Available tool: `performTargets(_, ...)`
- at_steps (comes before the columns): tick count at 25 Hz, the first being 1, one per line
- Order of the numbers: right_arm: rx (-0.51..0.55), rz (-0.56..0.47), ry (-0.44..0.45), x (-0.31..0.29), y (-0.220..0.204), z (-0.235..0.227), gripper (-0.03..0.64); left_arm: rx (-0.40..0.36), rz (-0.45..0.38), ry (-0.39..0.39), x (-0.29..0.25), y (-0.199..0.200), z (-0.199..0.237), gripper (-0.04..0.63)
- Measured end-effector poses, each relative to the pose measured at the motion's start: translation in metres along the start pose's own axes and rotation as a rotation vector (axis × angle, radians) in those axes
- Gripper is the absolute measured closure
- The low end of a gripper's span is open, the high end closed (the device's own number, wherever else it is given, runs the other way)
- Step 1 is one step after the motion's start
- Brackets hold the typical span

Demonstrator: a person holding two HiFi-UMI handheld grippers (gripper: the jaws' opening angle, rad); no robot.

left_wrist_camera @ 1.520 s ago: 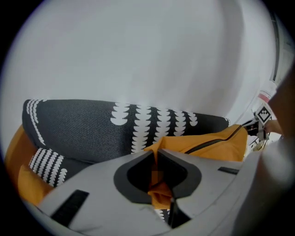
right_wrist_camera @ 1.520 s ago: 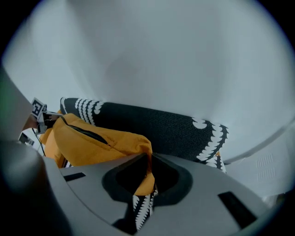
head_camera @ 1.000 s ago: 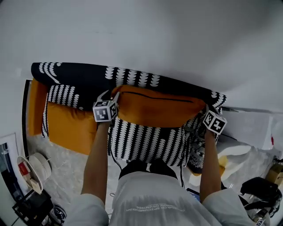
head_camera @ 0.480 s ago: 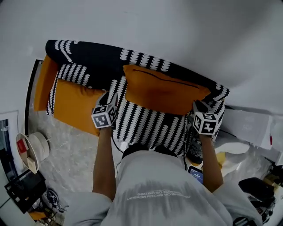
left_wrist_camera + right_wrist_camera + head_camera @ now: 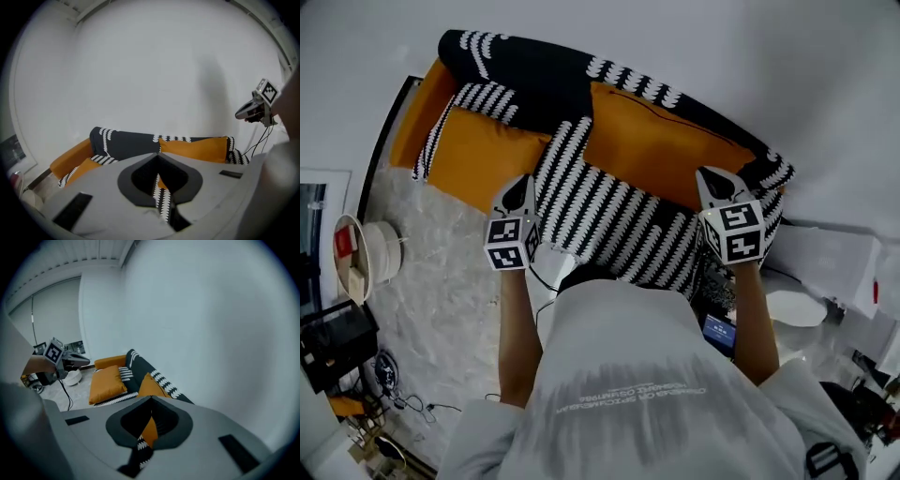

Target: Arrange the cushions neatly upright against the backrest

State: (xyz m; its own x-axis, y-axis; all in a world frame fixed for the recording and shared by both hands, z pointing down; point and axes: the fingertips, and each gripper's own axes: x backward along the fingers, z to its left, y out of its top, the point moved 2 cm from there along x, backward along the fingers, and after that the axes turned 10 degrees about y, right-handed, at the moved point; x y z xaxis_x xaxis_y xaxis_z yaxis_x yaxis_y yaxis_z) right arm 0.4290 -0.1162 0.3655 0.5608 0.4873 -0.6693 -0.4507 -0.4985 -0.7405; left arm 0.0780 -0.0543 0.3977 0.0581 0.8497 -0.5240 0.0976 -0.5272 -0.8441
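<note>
Hovering over the front edge of the sofa (image 5: 609,225), both claws are clear of the cushions. In the head view the left gripper (image 5: 518,187) sits at about 10 o'clock. It has just been closing, and its jaws now meet with nothing between them. The right gripper (image 5: 713,178), at about 2 o'clock, has likewise just been closing and is also clamped on nothing.

The long orange cushion (image 5: 661,145) stands on edge against the backrest (image 5: 534,80) at roughly 1 o'clock, beyond the right claw. A second orange cushion (image 5: 483,159) lies flat on the seat, farther out along 10 o'clock past the left claw and just beside the orange armrest (image 5: 414,122). The job looks about half done.

Several things could go wrong from here:
- **Slumping:** nothing holds the standing cushion. It is soft and only leaning, so it may sag forward onto the seat.
- **Closed jaws:** reaching for the flat cushion with the jaws together would push it along the seat rather than grip it.
- **Thin grip:** pinching only a corner would probably let the cushion fold and slide out as it is lifted.
- **Knocking:** swinging the flat cushion up carelessly could bump the one already standing.
</note>
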Motion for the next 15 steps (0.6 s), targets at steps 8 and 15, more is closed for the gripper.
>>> performTargets(8, 0.178, -0.068, 0.142, 0.051, 0.005, 0.077, 0.614, -0.063, -0.065, 0.099, 0.149, -0.01, -0.005, 0.601)
performTargets(15, 0.262, -0.069, 0.238, 0.06, 0.004, 0.16, 0.614, -0.026, -0.012, 0.243, 0.25, -0.062, 0.019, 0.601)
